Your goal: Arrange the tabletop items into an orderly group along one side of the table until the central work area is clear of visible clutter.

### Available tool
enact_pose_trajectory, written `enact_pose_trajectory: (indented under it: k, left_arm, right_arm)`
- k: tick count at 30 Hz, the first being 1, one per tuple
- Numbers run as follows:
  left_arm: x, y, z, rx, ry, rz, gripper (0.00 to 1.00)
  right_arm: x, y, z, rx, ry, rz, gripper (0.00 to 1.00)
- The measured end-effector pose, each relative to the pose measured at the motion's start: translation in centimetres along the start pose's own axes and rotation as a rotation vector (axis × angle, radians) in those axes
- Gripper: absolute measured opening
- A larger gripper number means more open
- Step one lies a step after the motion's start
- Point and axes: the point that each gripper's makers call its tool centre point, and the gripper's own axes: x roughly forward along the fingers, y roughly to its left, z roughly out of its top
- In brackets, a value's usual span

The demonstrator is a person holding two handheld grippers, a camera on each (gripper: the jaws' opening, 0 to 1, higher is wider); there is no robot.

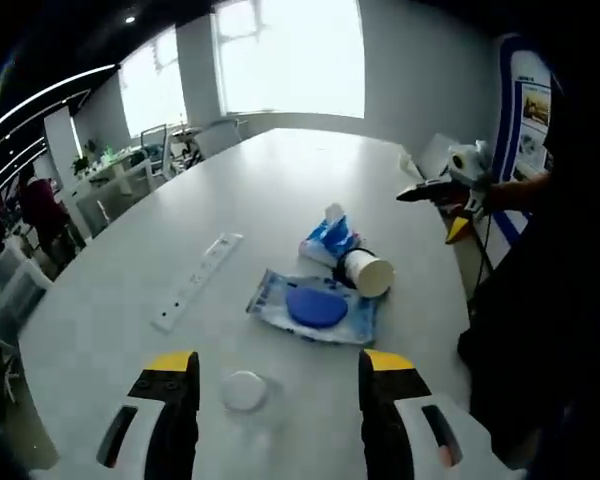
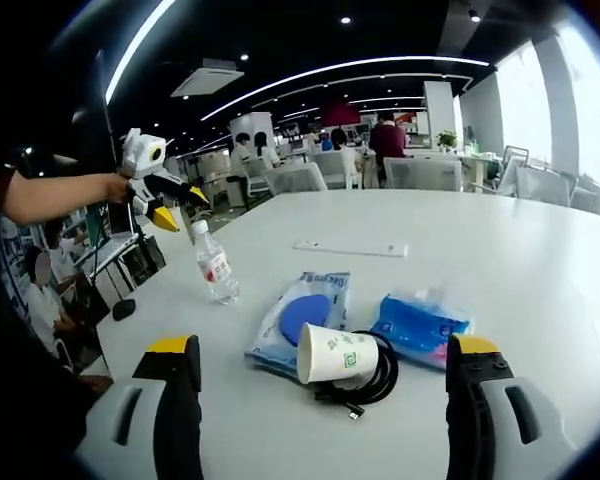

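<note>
With both grippers' fingers held apart and empty, the tipped paper cup point(image 2: 336, 354) in the middle of the bench point(image 2: 540, 270) could be rolled off if bumped.

1. Left gripper view looks from near the table point(image 1: 110, 300) edge toward bright windows.
2. Right gripper view faces the office interior from the opposite side.
3. Both share the paper cup point(image 1: 368, 272) point(image 2: 337, 354) cluster.

Paper cup point(image 2: 337, 355), cable point(image 2: 377, 375), wet wipes point(image 2: 298, 318) and tissue pack point(image 2: 417, 327) crowd the centre; bare table point(image 2: 540, 260) lies open beyond
</note>
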Motion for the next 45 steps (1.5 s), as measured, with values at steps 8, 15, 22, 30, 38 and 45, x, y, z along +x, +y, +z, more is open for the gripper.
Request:
enact_pose_trajectory:
  k: [8, 15, 22, 30, 38, 45]
  left_arm:
    - [-1.4, -2.8, -0.3, -0.151, -0.099, 0.091, 0.72]
    - [-2.0, -6.4, -0.9, -0.255, -0.157, 0.147, 0.77]
    - [-1.3, -9.3, -1.2, -0.335, -0.209, 0.193, 0.83]
    - [-1.1, -11.3, -2.6, -0.444, -0.239, 0.247, 0.89]
    - [-1.0, -12.4, -2.7, -0.538, -0.259, 0.323, 0.99]
    - [-0.8, -12.9, -3.0, -0.537, -0.227, 0.331, 0.99]
  right_arm:
    - [0.2, -0.1, -0.1, -0.043, 0.029, 0.045, 1.00]
    - [0.3, -0.8, 0.2, -0.057, 0.031, 0.061, 1.00]
    - [-0.1, -1.6, -0.2, -0.061, 0.034, 0.062, 1.00]
    - [-1.0, -2.0, -1.1, -0.061, 0.044, 0.056, 1.00]
    - [-1.4, -2.5, -1.8, -0.052, 0.062, 0.058, 1.00]
    - [-1.9, -3.1, -2.0, -0.047, 0.062, 0.040, 1.00]
